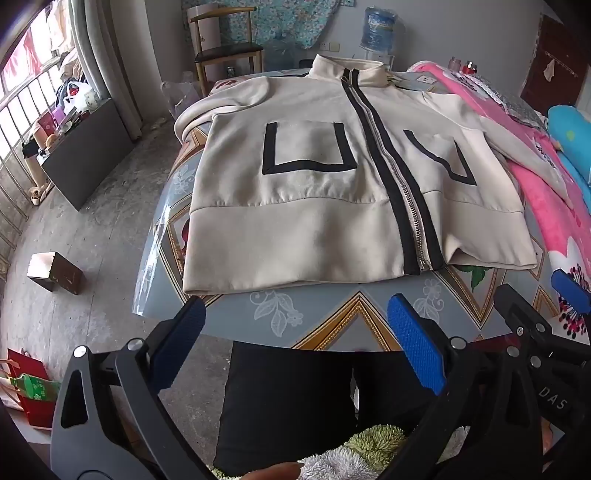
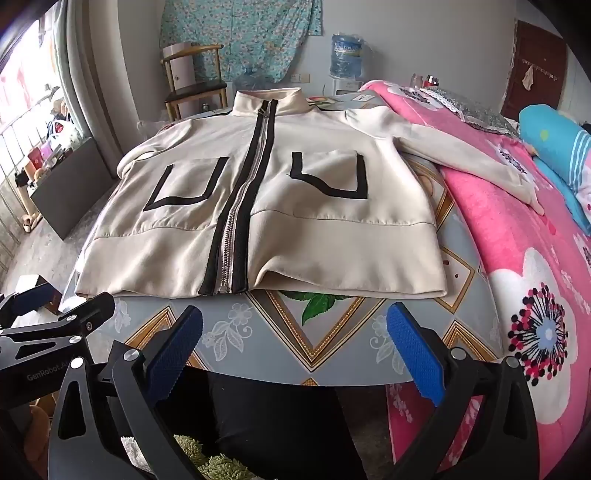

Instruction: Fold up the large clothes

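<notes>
A cream zip-up jacket (image 1: 314, 206) with black pocket trim and a closed zipper lies flat, front up, on a patterned table (image 1: 332, 317); it also shows in the right wrist view (image 2: 266, 221). Its left sleeve is bent over the table's left edge; its right sleeve (image 2: 472, 166) stretches onto the pink bed. My left gripper (image 1: 295, 317) is open and empty, just before the table's near edge, short of the jacket hem. My right gripper (image 2: 295, 325) is open and empty, beside the left one, also short of the hem.
A bed with a pink flowered blanket (image 2: 517, 229) adjoins the table on the right, with a blue pillow (image 2: 554, 136). A wooden chair (image 1: 221, 48) and water jug (image 1: 378, 29) stand behind. A dark cabinet (image 1: 88, 155) and small box (image 1: 55, 271) are on the floor left.
</notes>
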`<move>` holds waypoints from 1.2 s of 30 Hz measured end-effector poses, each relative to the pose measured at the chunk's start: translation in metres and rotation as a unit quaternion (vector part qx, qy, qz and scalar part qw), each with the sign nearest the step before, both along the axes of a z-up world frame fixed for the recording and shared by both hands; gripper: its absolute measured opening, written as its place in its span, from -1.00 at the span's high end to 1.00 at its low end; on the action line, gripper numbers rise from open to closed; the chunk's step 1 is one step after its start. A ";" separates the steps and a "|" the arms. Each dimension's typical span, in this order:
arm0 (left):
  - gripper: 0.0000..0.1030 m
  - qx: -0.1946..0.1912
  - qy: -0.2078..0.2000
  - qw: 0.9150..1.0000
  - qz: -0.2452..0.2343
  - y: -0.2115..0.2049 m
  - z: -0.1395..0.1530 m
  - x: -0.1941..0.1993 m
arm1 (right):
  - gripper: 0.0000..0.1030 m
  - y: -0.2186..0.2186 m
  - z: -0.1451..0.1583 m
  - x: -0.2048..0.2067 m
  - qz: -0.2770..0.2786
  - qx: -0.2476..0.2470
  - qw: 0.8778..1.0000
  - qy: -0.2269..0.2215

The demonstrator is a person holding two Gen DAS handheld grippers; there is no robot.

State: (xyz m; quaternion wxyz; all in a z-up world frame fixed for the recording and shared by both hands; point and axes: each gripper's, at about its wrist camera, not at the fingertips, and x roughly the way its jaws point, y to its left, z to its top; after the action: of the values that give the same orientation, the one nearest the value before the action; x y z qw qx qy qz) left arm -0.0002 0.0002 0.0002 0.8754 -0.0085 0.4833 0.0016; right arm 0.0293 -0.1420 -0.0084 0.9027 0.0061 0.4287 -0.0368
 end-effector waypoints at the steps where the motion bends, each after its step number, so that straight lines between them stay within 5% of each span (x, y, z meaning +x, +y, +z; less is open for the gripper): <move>1: -0.85 0.001 0.001 1.000 0.000 0.000 0.000 0.000 | -0.89 0.000 0.000 0.000 0.000 0.000 1.000 -0.001; 36: -0.85 -0.004 -0.005 1.000 -0.001 0.000 0.005 0.000 | -0.89 0.001 0.010 -0.001 -0.002 -0.008 1.000 -0.013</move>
State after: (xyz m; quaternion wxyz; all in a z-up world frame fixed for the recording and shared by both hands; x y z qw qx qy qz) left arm -0.0004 0.0001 0.0049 0.8776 -0.0118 0.4792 -0.0010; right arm 0.0287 -0.1412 0.0019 0.9083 0.0004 0.4163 -0.0415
